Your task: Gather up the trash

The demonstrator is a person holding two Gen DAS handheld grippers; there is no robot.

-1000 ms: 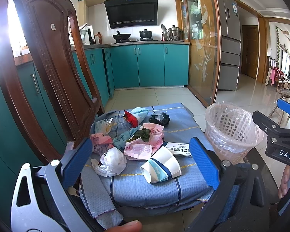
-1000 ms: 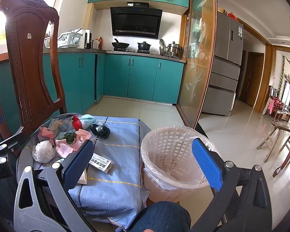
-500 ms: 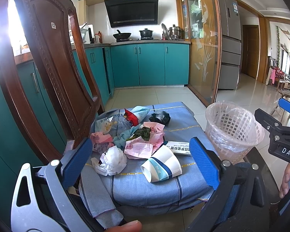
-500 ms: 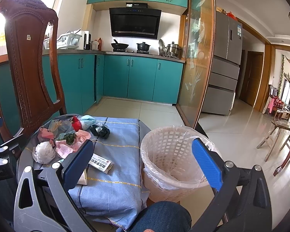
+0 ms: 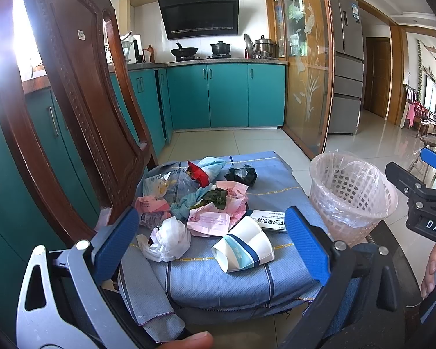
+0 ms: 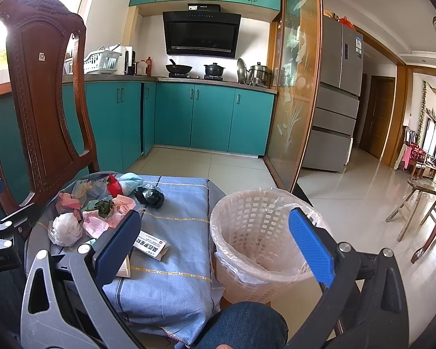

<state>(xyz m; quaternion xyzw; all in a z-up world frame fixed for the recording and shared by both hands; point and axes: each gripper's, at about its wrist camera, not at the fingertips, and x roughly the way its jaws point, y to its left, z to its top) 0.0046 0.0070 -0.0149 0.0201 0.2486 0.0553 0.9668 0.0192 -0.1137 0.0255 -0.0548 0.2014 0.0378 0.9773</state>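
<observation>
A pile of trash lies on a blue cloth [image 5: 241, 279] over a chair seat: a tipped paper cup [image 5: 242, 248], a crumpled white plastic bag [image 5: 168, 238], pink wrappers [image 5: 209, 222], a black bag [image 5: 241, 174], a white printed box [image 5: 271, 221]. A lined white mesh bin [image 5: 348, 197] stands to the right; it also shows in the right wrist view [image 6: 258, 244]. My left gripper [image 5: 212, 244] is open and empty, just short of the cup. My right gripper [image 6: 215, 241] is open and empty, in front of the bin.
A carved wooden chair back [image 5: 72, 93] rises at the left. Teal kitchen cabinets [image 5: 226, 96] line the back wall, a glass partition [image 5: 305, 67] and fridge [image 6: 337, 93] stand at the right. My knee [image 6: 247, 322] sits below the bin. Tiled floor [image 6: 348, 192] stretches right.
</observation>
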